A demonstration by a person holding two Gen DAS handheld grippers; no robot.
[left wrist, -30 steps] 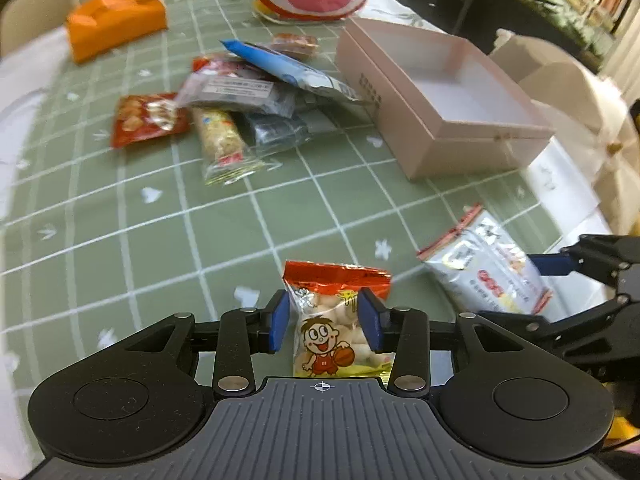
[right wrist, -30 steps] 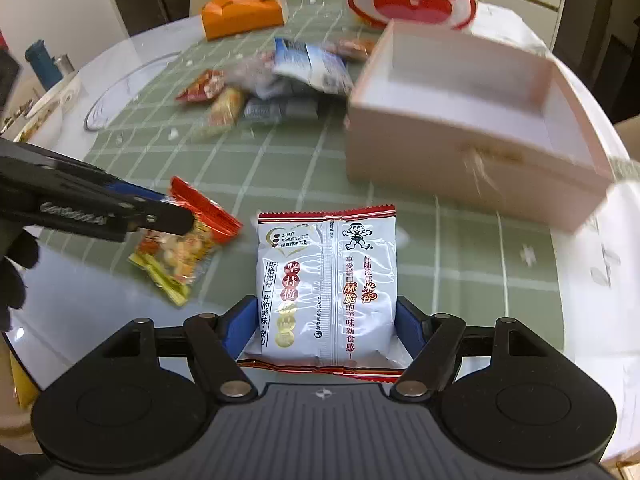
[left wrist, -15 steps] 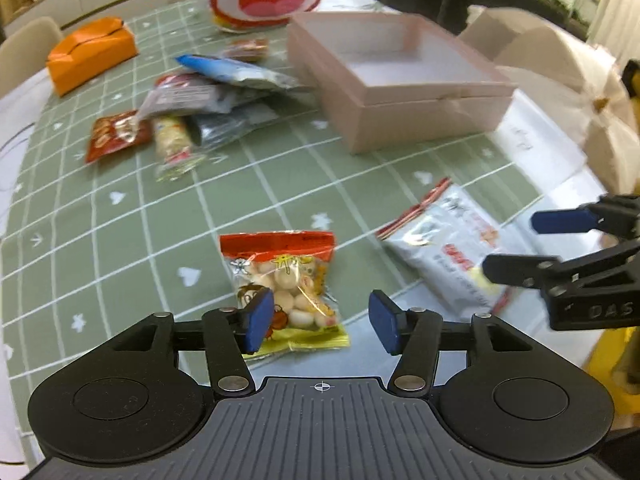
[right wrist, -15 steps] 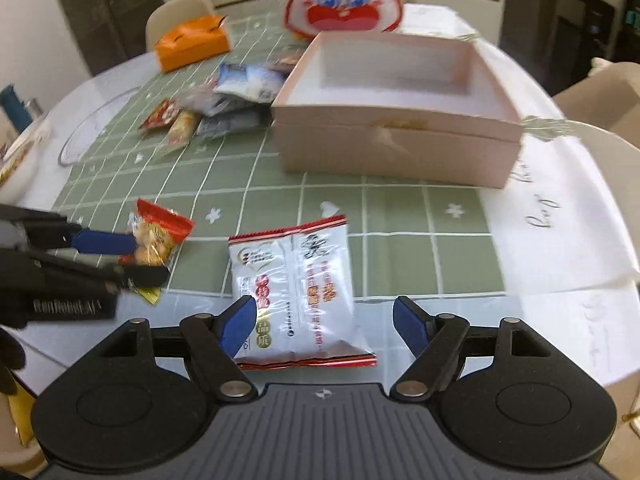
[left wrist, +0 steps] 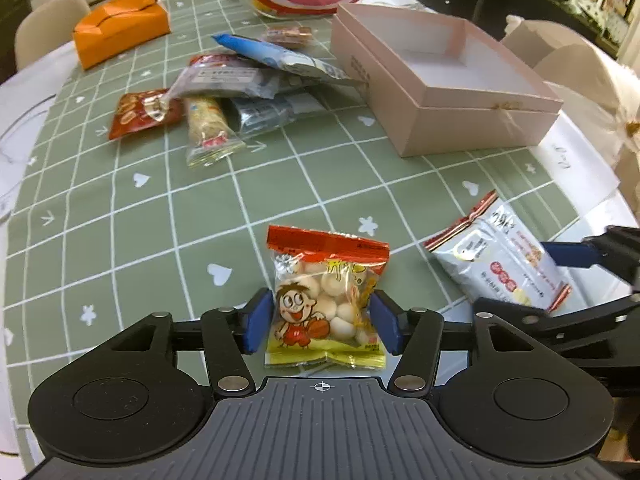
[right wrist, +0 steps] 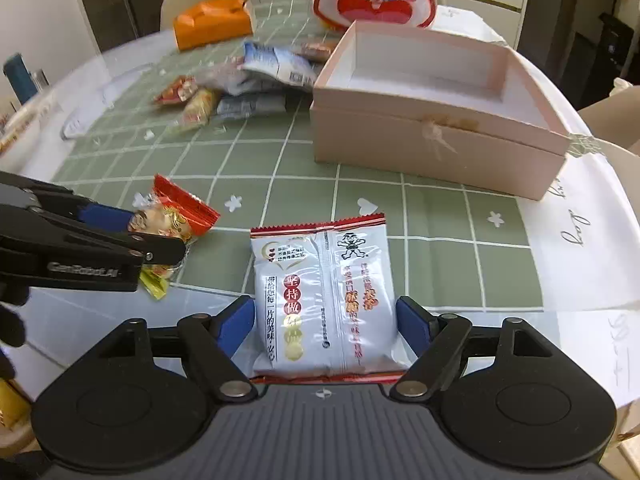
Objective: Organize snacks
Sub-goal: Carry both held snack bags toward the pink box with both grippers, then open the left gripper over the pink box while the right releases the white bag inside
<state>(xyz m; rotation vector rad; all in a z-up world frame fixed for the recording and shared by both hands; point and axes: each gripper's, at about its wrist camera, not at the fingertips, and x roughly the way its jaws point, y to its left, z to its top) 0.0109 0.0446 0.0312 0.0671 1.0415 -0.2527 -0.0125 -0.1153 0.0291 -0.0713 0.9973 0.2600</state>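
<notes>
Left gripper (left wrist: 322,326) clamps the red-topped clear packet of round puffs (left wrist: 326,300); right gripper (right wrist: 325,324) brackets the white foil snack pouch (right wrist: 324,300), contact uncertain. Both sit on the green grid tablecloth (left wrist: 160,240); open pink cardboard box (right wrist: 436,108) beyond.

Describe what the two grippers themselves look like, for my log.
Both match: the left gripper and right gripper have matte black linkage arms with silver pivot pins, blue finger pads, round black discs and a ribbed grey base. The left's arm carries pale lettering; no cables visible.
</notes>
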